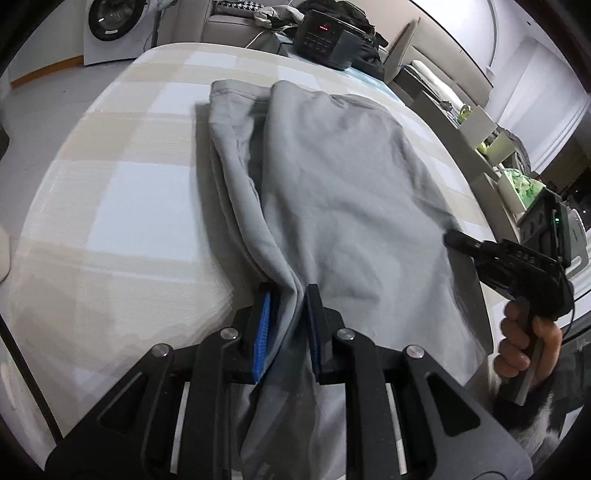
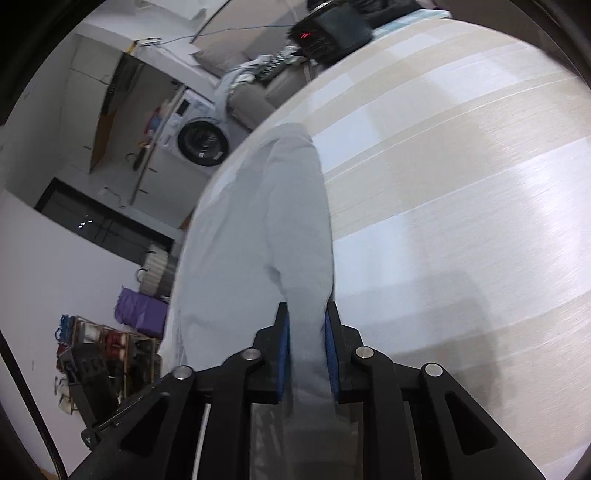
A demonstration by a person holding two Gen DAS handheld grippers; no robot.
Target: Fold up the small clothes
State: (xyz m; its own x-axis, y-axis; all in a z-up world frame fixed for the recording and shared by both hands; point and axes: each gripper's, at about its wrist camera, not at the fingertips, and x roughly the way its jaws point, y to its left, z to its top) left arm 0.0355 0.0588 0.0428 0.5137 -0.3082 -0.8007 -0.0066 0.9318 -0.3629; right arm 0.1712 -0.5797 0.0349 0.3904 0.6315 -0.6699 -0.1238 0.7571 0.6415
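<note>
Left wrist view: left gripper (image 1: 288, 325) clamped on near edge of grey garment (image 1: 332, 177) spread on checked table (image 1: 110, 192), bare cloth leftward; right gripper (image 1: 458, 238) beside garment's right edge. Right wrist view: pads (image 2: 330, 350) pinching garment fold, washing machine (image 2: 201, 142) beyond table edge.

A white front-loading washing machine (image 1: 112, 26) stood at the upper left of the left wrist view, on a pale floor (image 1: 48, 96). The table (image 1: 110, 192) wore a cream and white checked cover. At its far end, top centre, sat a dark appliance with a red display (image 1: 325, 35), a beige sofa (image 1: 229, 31) behind it. In the right wrist view, white walls (image 2: 44, 110) filled the left, with a purple bundle (image 2: 138, 308) and a cluttered wooden rack (image 2: 107, 354) at lower left.
</note>
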